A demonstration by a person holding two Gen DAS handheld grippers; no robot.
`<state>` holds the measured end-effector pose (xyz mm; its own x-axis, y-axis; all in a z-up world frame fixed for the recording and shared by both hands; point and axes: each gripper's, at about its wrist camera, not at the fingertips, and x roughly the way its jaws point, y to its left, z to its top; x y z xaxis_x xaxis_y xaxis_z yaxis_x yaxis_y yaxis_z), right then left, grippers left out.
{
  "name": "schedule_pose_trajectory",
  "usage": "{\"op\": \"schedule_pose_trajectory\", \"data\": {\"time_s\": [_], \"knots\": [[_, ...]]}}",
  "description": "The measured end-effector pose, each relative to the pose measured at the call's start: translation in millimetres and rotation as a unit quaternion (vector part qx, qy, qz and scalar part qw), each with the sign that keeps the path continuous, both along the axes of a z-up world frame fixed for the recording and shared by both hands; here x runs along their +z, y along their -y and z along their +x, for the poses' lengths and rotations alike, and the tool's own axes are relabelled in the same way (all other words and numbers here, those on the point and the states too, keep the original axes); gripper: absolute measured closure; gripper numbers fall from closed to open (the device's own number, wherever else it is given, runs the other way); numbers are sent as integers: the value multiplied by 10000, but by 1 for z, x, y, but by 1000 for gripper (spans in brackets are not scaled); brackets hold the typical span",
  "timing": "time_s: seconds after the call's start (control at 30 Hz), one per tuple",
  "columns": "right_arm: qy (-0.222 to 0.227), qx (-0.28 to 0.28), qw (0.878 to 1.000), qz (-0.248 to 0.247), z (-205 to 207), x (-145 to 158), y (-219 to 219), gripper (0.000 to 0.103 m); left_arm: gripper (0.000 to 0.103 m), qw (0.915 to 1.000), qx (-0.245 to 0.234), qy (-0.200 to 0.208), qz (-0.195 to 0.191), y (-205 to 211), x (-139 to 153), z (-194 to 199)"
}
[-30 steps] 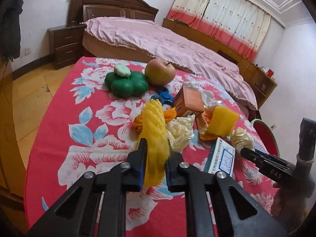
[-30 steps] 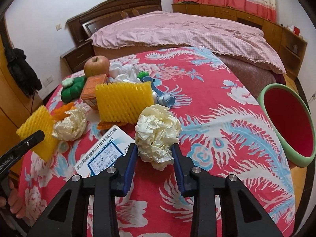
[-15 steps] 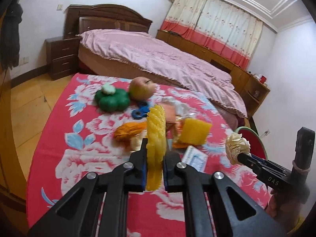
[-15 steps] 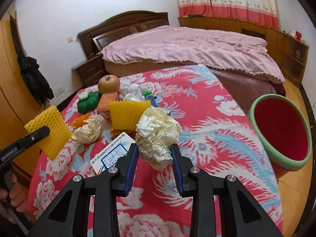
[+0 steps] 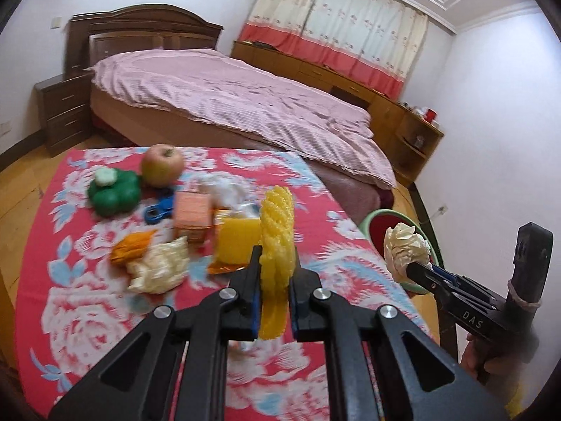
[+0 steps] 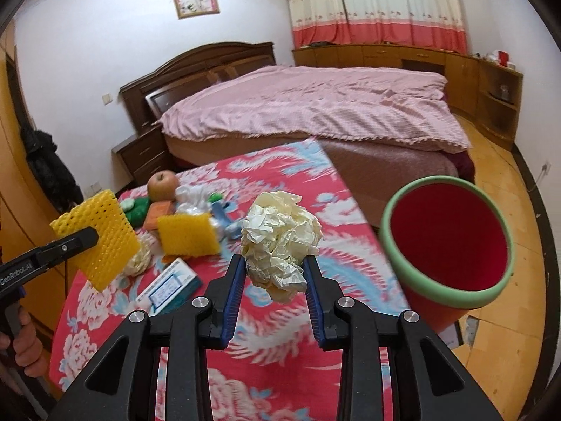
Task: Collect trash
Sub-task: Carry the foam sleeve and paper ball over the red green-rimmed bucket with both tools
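So the left gripper (image 5: 274, 282) is clamped on ribbed yellow foam netting (image 5: 276, 242), the right gripper (image 6: 274, 286) squeezing crinkly crumpled paper (image 6: 280, 240) beside the table's right edge (image 6: 364, 224).

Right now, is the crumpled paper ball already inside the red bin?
No, the right gripper holds the crumpled paper ball above the table, beside the red bin.
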<state>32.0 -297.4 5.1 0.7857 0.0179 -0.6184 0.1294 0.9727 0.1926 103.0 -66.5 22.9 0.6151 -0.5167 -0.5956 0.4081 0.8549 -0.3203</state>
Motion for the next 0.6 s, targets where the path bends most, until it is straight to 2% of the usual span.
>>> {"op": "schedule_pose_trajectory", "data": {"time_s": [0.33,0.6], "knots": [[41,-554,9984,73,-14,2,60,69,92,9977,-642,42,222,86,11,14],[-90,-1096,9936,254,-24,-12,116,69,92,9912,-1245,-8,454,167,2,28]]}}
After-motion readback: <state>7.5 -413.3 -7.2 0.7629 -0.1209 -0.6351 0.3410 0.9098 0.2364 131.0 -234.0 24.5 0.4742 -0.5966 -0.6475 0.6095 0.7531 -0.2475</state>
